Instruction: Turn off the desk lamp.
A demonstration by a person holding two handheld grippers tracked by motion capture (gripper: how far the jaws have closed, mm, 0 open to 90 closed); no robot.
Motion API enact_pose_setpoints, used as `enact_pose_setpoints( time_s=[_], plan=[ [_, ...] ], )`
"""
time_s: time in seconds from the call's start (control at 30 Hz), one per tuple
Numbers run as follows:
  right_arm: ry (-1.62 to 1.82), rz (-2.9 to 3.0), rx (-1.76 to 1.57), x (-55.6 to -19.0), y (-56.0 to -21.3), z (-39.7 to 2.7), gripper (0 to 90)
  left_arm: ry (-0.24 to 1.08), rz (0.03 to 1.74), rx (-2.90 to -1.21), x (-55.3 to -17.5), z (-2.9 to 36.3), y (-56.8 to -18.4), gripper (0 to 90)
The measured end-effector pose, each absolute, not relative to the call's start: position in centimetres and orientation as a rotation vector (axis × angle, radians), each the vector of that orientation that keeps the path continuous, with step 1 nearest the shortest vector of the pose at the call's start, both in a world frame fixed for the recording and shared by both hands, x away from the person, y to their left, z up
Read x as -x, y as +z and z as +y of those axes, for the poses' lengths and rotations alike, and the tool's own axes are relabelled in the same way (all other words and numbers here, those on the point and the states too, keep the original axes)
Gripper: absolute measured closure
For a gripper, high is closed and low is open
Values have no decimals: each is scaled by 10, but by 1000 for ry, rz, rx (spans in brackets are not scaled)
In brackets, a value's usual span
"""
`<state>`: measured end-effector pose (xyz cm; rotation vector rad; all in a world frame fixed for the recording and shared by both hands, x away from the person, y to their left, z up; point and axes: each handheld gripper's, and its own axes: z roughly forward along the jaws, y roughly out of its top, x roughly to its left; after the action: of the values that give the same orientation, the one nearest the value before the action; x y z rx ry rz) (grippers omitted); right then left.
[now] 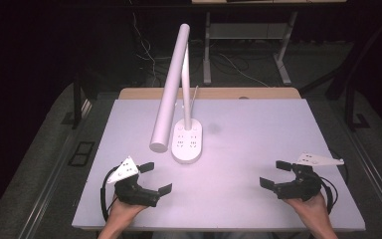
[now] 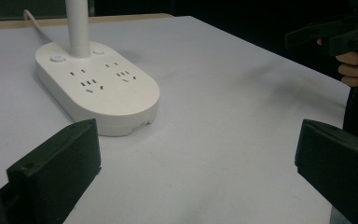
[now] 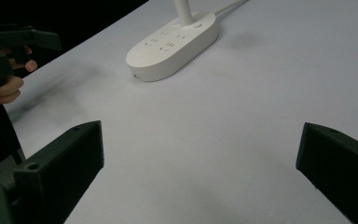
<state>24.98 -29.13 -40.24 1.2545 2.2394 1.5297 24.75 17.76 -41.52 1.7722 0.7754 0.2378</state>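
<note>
A white desk lamp [image 1: 181, 99] stands on the pale desk [image 1: 258, 134], ahead of both tools and between them, a little nearer the left one. Its oval base [image 1: 187, 142] carries rows of socket slots and a round button beside the upright stem [image 1: 185, 94]; a long tubular head [image 1: 170, 89] slopes down from the top of the stem toward the left tool, ending just above the desk surface.

The left tool [image 1: 155, 177] rests low at the near edge with its jaws spread wide and nothing between them; the right tool [image 1: 273, 173] sits likewise, jaws spread and empty. Both are well apart from the lamp.

The lamp looks like hard, smooth plastic: stiff, probably slippery under the pads, with most of its weight in the base, so it should stay put. The head likely pivots on a hinge, so a grip there calls for a gentle squeeze across the tube near its free end. The base is too wide to span; it could only be steadied by pressing on its rim.
</note>
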Motion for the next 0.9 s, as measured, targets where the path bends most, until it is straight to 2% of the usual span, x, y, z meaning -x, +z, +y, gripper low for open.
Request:
enact_pose_setpoints(
  time_s=[0.9],
  plan=[
    [1521, 2278, -1299, -248, -402, -293, 7, 221, 793, -1745, -251, 185, -415, 0]
  ],
)
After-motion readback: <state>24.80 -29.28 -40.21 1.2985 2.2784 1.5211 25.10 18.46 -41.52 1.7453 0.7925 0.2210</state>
